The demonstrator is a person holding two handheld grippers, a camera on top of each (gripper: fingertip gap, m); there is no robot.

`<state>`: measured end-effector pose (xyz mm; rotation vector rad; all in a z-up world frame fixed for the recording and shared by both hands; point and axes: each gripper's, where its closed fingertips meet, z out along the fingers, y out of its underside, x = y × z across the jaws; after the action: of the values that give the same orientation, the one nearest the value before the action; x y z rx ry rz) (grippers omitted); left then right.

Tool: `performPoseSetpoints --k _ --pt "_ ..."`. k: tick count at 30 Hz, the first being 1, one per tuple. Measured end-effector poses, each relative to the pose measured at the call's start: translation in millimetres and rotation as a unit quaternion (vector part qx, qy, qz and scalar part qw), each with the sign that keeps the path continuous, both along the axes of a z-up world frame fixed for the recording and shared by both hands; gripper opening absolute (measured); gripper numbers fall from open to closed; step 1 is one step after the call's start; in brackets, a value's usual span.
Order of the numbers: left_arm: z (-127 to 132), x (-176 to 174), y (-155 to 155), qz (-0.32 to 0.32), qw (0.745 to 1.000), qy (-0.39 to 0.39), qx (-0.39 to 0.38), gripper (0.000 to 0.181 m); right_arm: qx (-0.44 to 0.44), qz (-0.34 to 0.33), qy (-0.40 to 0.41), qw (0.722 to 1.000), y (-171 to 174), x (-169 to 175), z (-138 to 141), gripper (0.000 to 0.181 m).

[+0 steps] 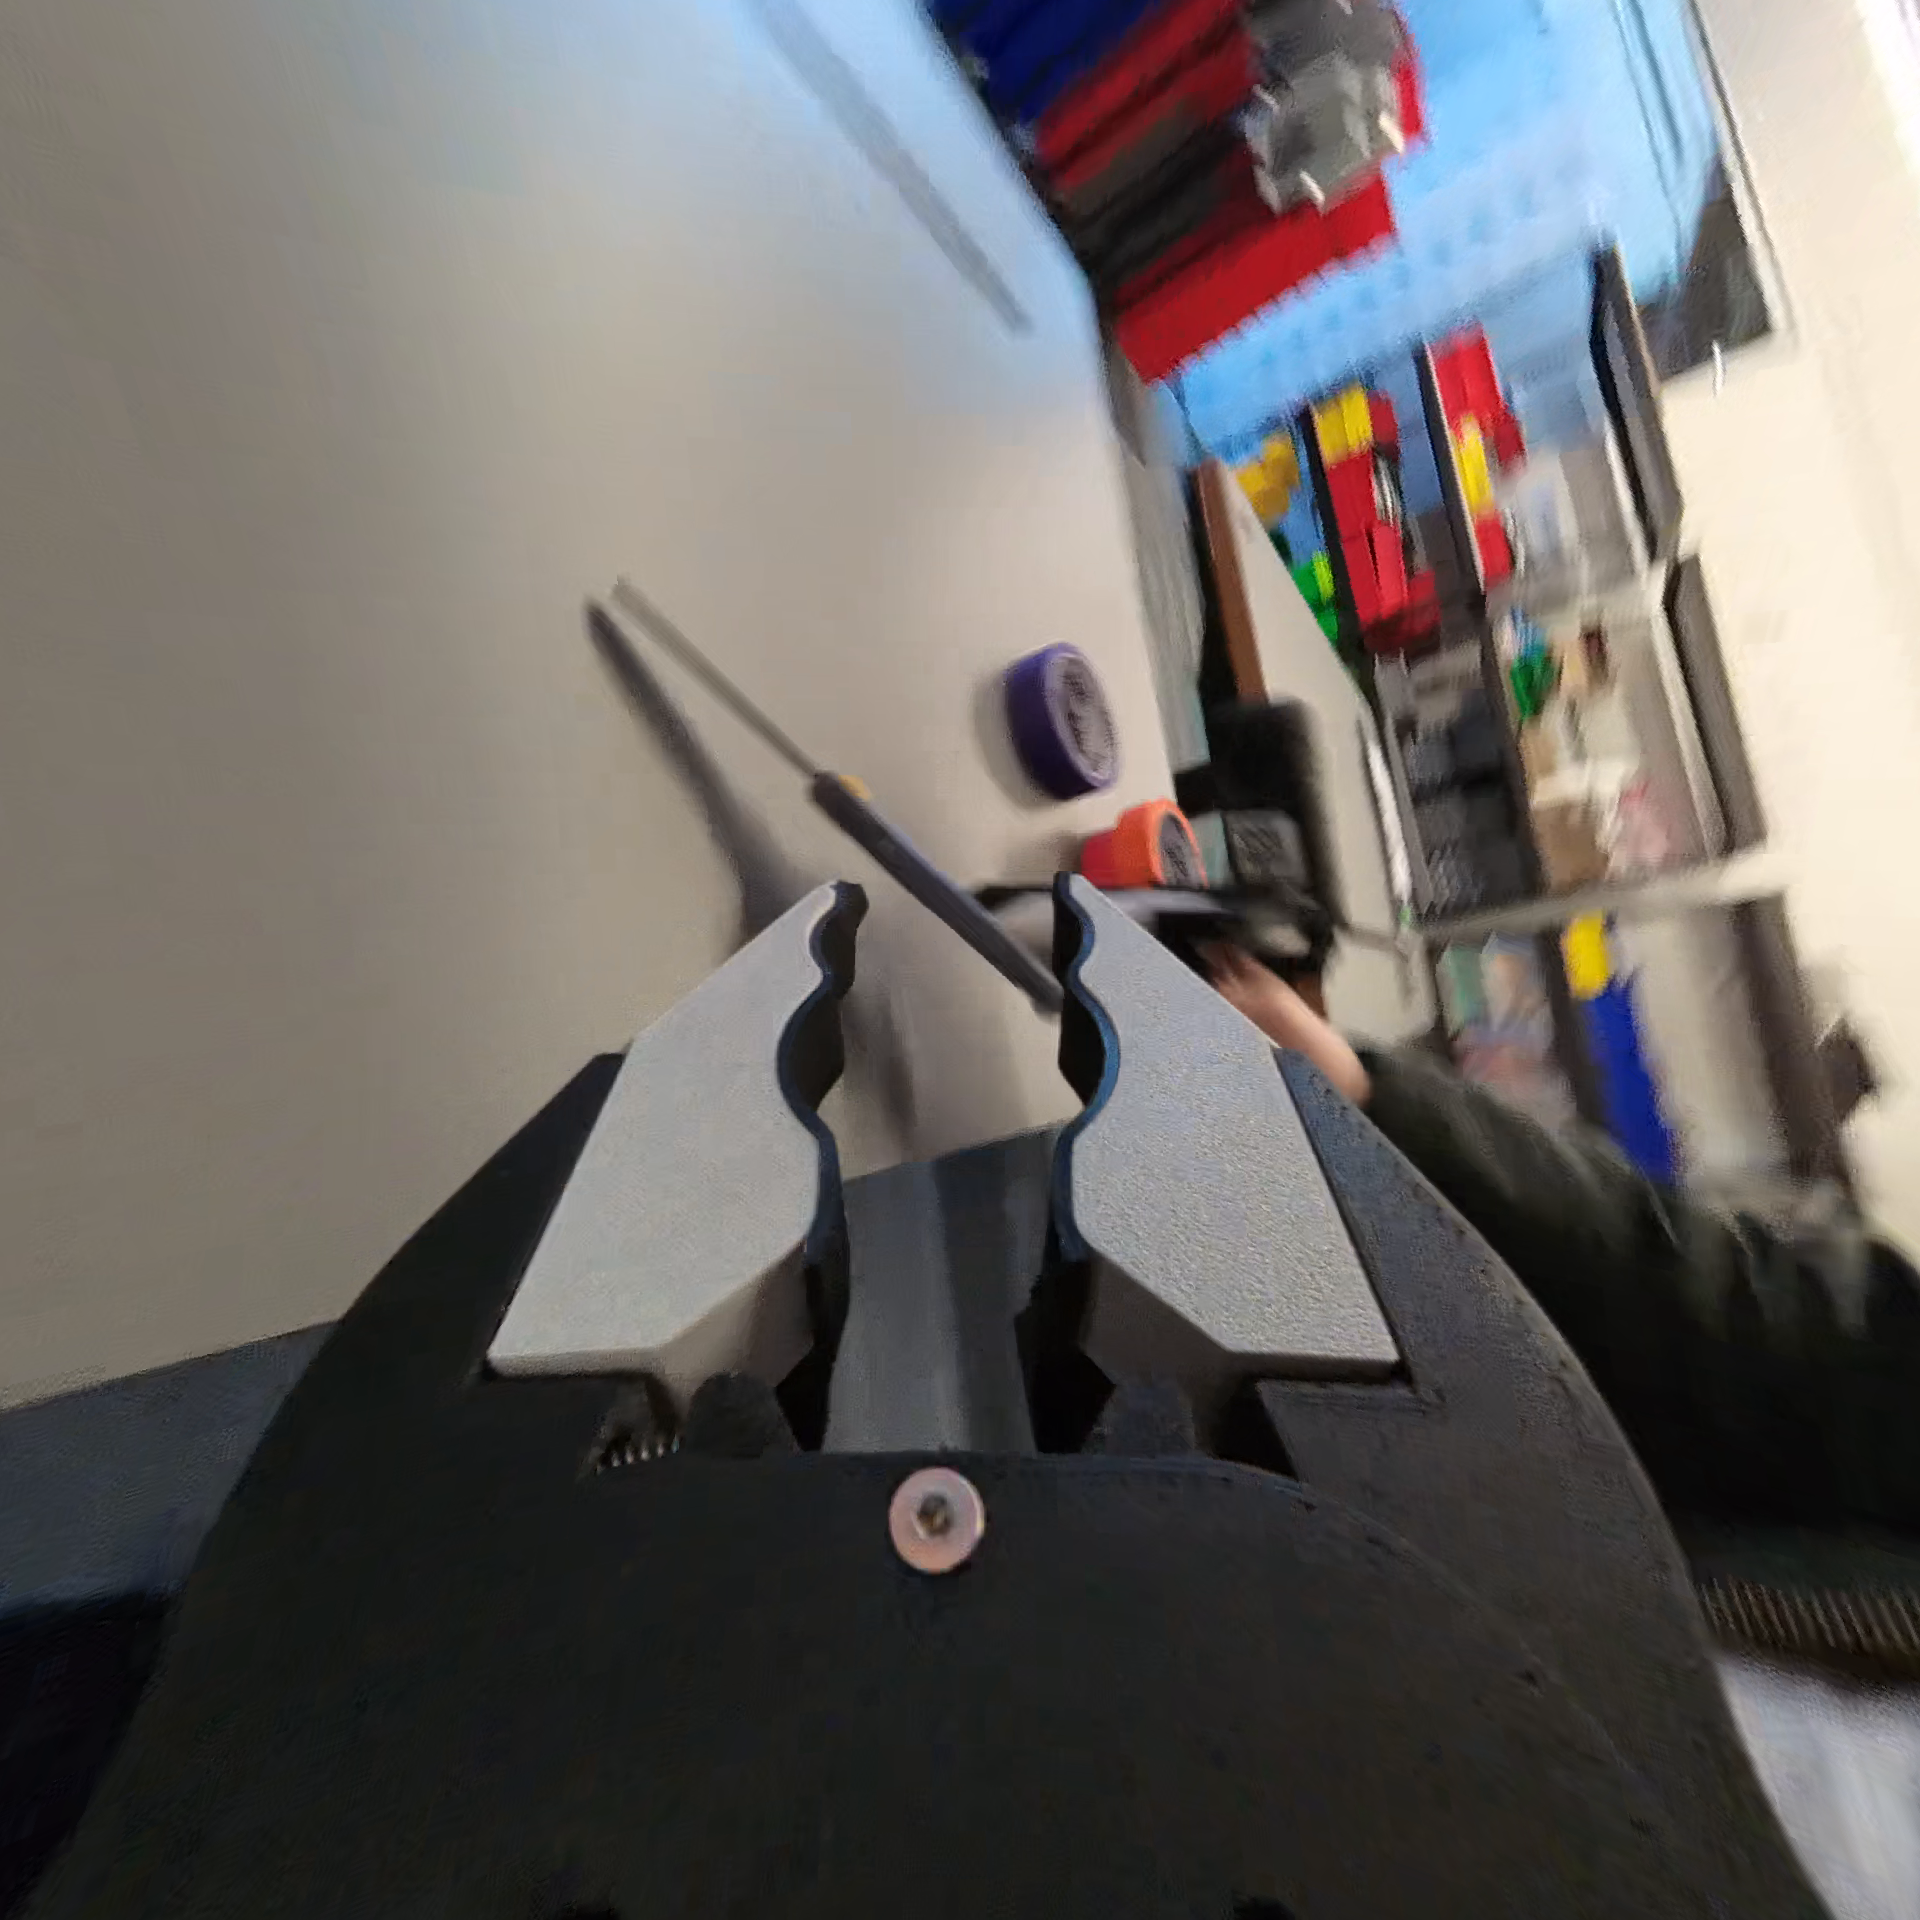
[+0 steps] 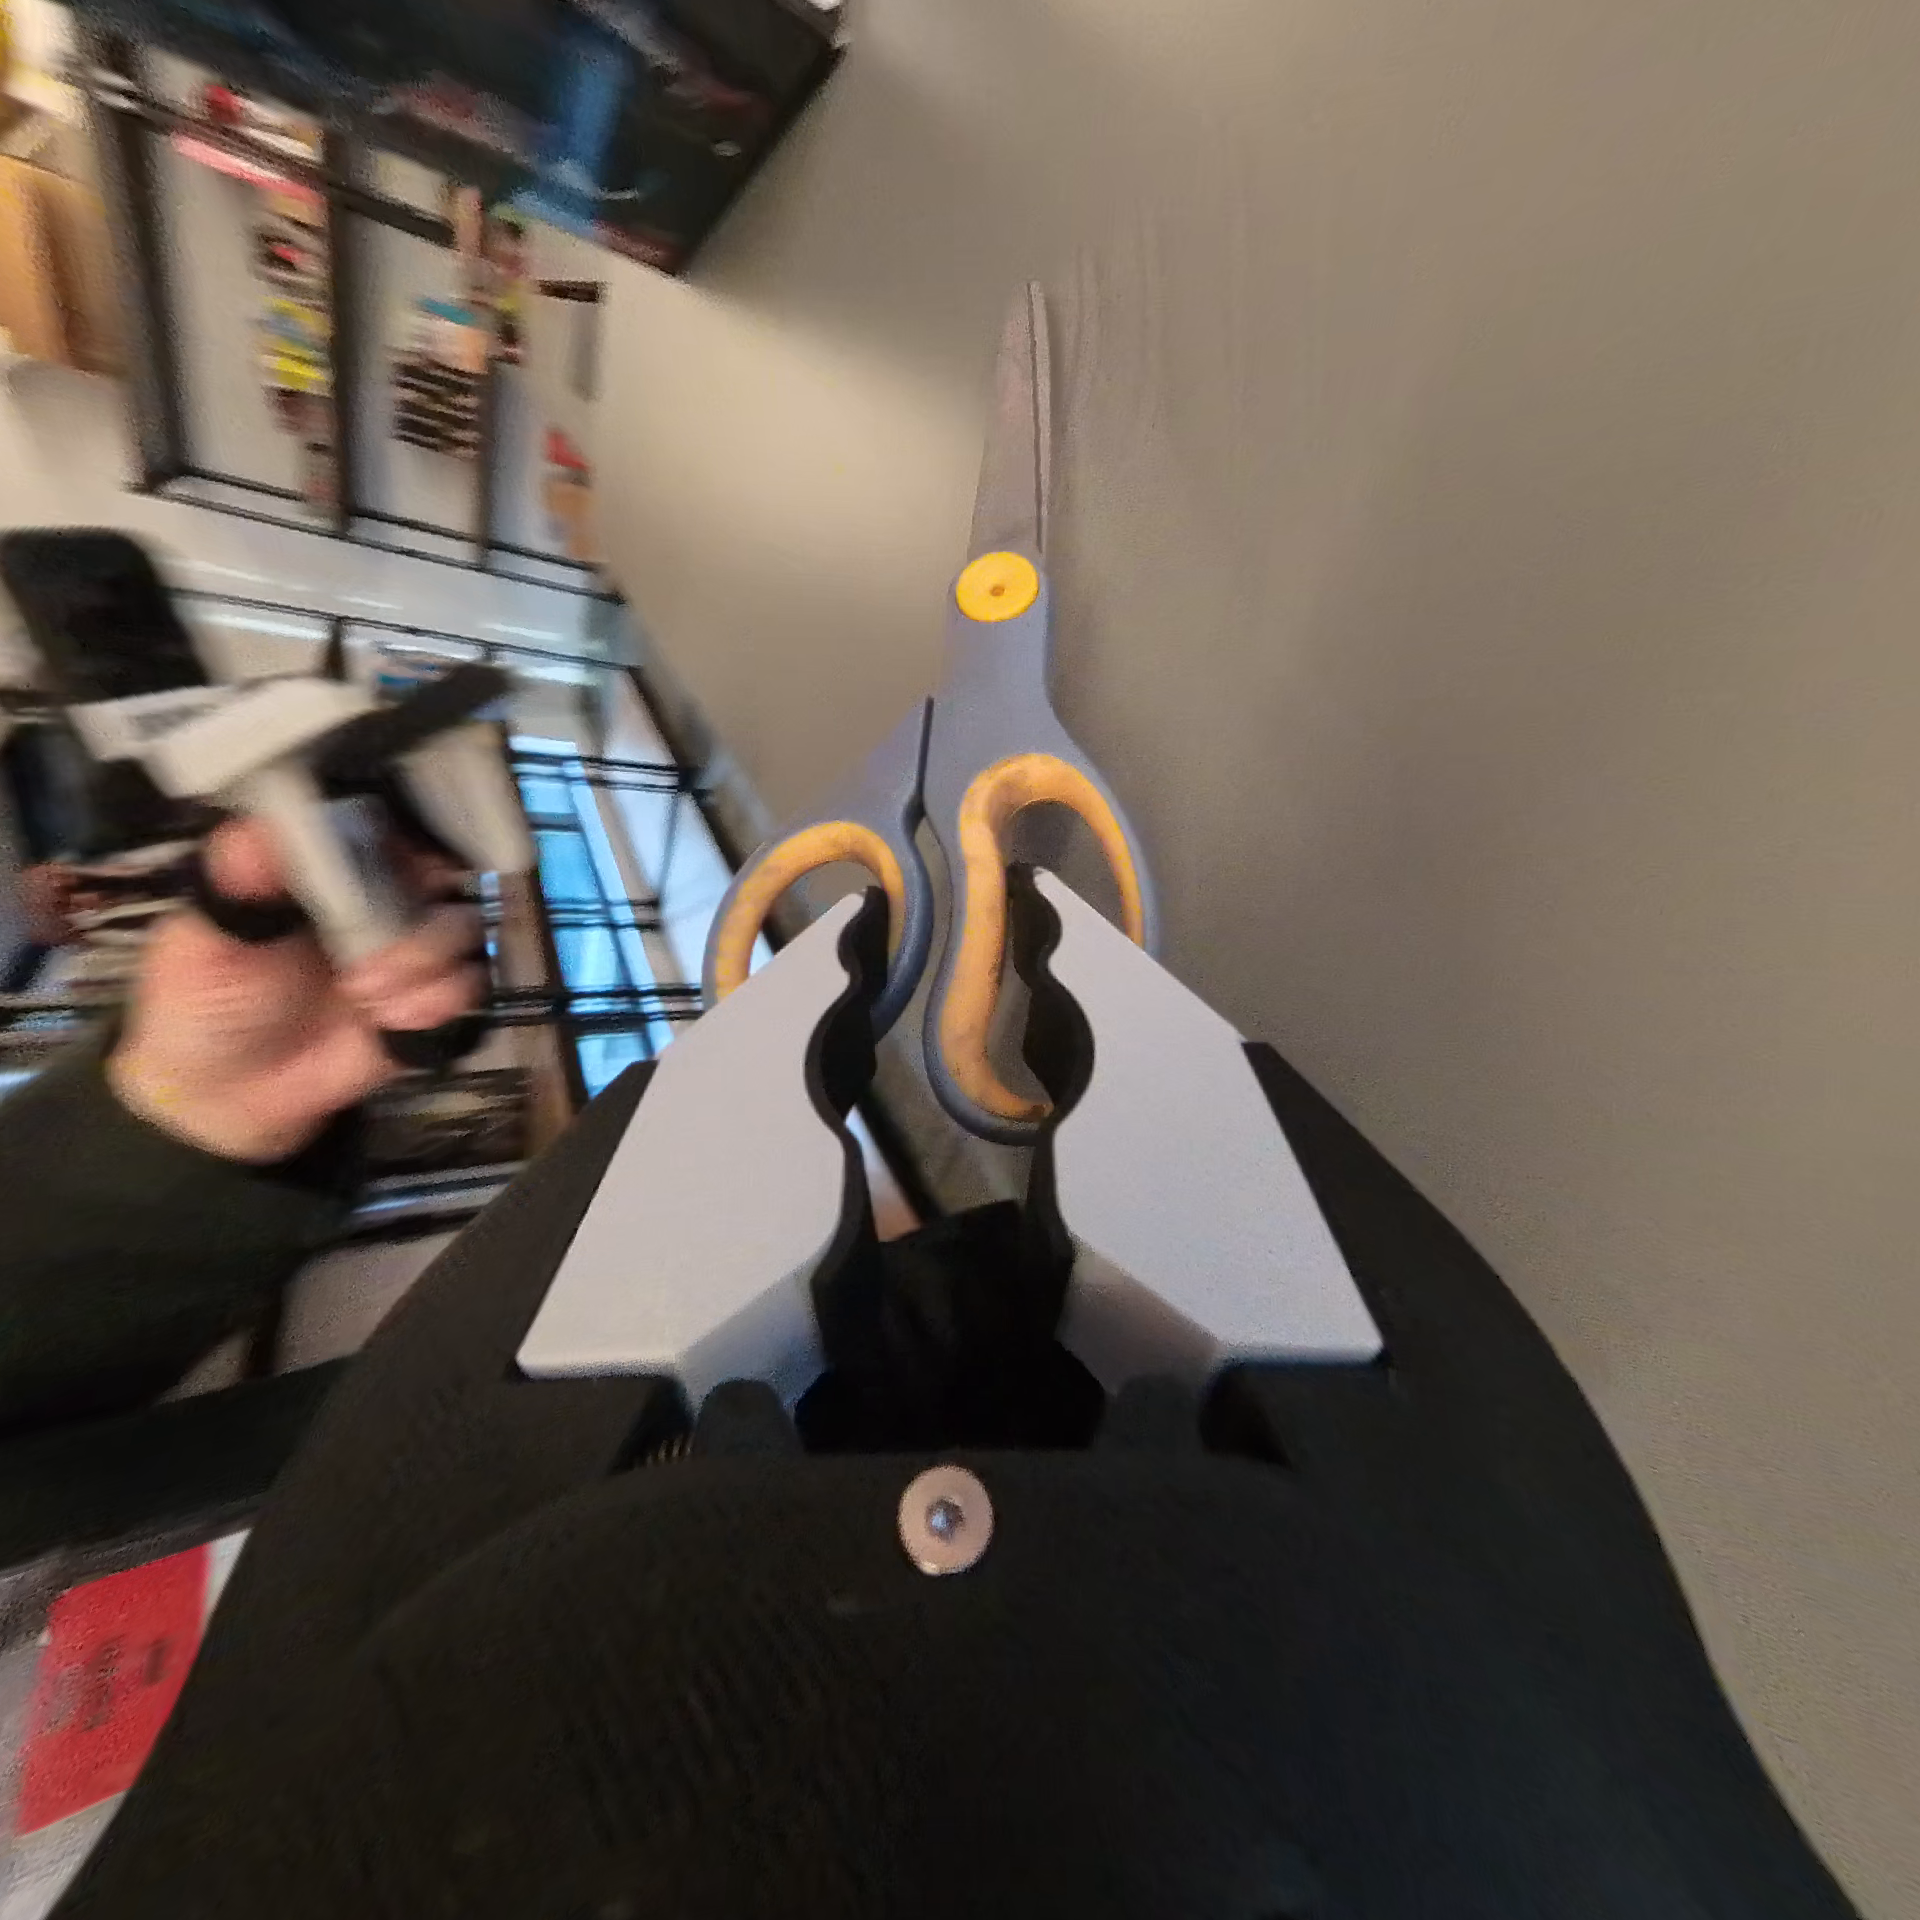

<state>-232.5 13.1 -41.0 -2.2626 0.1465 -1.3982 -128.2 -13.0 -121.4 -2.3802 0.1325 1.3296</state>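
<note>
Grey scissors [image 2: 997, 665] with yellow-orange handle loops point away from me, blades closed, close over a white table [image 2: 1455, 727]. My right gripper [image 2: 951, 899] is shut on the inner sides of the two loops. In the left wrist view the scissors [image 1: 904, 857] show edge-on as a thin blade and dark handle, casting a shadow on the table [image 1: 416, 520]. My left gripper [image 1: 956, 904] is open and empty, with the scissors just beyond its fingertips. It also shows blurred in the right wrist view [image 2: 312, 790], held by a hand.
A purple tape roll [image 1: 1065, 722] and an orange tape roll [image 1: 1143, 847] lie on the table past the scissors. Black wire shelves [image 1: 1558, 727] with colourful boxes stand behind. A dark sleeve [image 1: 1558, 1247] reaches in at right. A red sheet [image 2: 104, 1683] lies low left. Spacing between my two grippers at the tips: around 15 cm.
</note>
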Motion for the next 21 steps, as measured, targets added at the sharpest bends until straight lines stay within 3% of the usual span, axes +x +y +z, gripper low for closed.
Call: performPoseSetpoints --k 3,5,9,12,13,17,21 --pt "-44.8 18.4 -7.1 0.051 0.994 -0.027 -0.094 0.049 0.003 0.016 0.069 0.997 -13.3 -29.3 21.4 0.023" --pt "-51.9 30.6 -16.2 0.06 0.983 -0.077 -0.154 0.059 0.01 0.028 0.078 0.997 -18.7 -41.0 30.4 0.023" --pt "-48.2 33.8 -9.4 0.088 0.967 -0.135 -0.196 0.054 0.081 0.106 -0.012 0.991 -23.2 -49.1 39.4 0.023" --pt "-29.9 41.6 -5.7 0.054 0.963 -0.178 -0.193 0.019 0.139 0.17 -0.07 0.973 -21.9 -55.5 52.7 0.024" --pt "-27.6 43.2 -4.4 0.05 0.961 -0.179 -0.202 0.016 0.155 0.186 -0.096 0.965 -19.6 -55.5 54.6 0.024" --pt "-18.5 38.5 5.4 0.062 0.961 -0.17 -0.209 0.014 0.189 0.219 -0.141 0.947 -7.6 -57.4 63.1 0.025" --pt "-8.5 33.7 10.5 0.081 0.97 -0.133 -0.188 0.014 0.148 0.272 -0.156 0.938 -10.9 -72.2 58.5 0.031"
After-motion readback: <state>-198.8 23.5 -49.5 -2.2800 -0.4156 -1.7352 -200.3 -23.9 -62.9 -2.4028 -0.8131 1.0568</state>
